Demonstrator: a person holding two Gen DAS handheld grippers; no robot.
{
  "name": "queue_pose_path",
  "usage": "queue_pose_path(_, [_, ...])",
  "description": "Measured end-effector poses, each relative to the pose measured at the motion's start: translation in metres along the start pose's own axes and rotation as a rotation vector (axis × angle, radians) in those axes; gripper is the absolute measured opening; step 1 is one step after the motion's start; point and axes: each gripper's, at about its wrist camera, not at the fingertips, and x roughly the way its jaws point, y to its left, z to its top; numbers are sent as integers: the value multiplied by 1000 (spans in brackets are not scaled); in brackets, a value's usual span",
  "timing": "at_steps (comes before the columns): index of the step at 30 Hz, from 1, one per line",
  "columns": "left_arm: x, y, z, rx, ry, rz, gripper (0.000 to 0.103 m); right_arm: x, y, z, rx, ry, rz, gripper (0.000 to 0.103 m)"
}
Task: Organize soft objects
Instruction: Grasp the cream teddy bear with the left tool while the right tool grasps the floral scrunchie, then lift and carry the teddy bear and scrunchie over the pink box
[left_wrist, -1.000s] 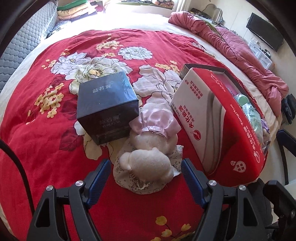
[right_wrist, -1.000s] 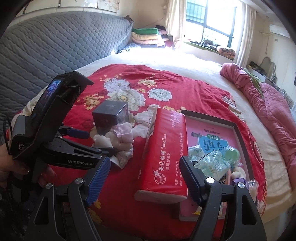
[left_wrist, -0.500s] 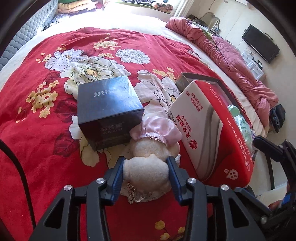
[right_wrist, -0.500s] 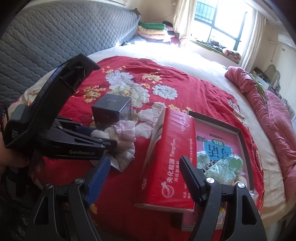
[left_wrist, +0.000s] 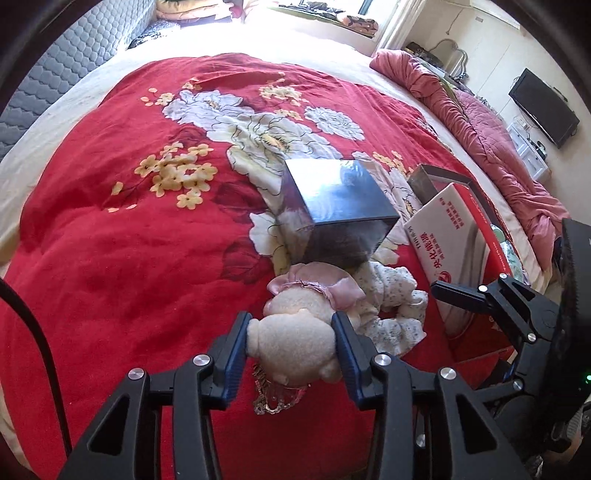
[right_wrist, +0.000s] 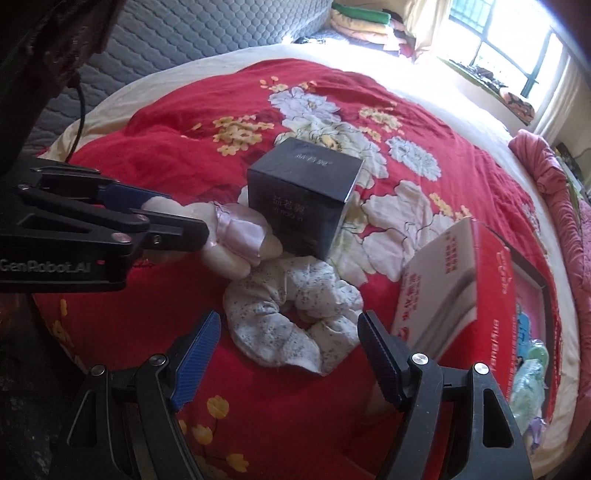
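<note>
Left claw (left_wrist: 291, 349) newly clamped on plush toy (left_wrist: 295, 332)

Cream plush doll (left_wrist: 291, 339) lifted off bedspread, floral scrunchie (right_wrist: 291, 314) lying flat

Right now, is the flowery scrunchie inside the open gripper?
No, the flowery scrunchie lies on the red blanket ahead of the open right gripper.

Two wrist fisheyes angled steeply down, close over red bedspread (left_wrist: 110, 258), both sharing black box (right_wrist: 303, 199)
</note>
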Motion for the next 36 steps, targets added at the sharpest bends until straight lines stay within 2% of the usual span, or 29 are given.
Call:
queue_pose_path(6, [7,8,-3,-5,25,-18,44,46,4,11,-61,90,-66,78])
queue_pose_path(11, [15,6,-6,16,57,-19,44,59,-7,16,-16,117,-26,80])
queue_pose_path(13, [21,5,-8,24,85,-18,44,58,-9,16,10,94,-9,76])
queue_pose_path(15, [26,3,-11,37,104,-17,44,55,-12,12,39,70,16,62])
queue_pose_path(17, [29,0,-13,47,116,-18,43,50,-14,10,54,49,29,38])
queue_pose_path(20, [32,-2,-14,52,119,-20,39,41,-19,8,84,8,57,25])
queue_pose_path(26, [12,-10,-14,40,56,-39,37,-3,-30,2,157,-122,97,22])
queue_pose_path(33, [-33,-53,-2,106,-60,-65,37,-61,-49,-4,225,-250,101,22])
queue_pose_path(36, [-46,-75,3,143,-84,-80,37,-85,-63,-12,259,-291,85,22])
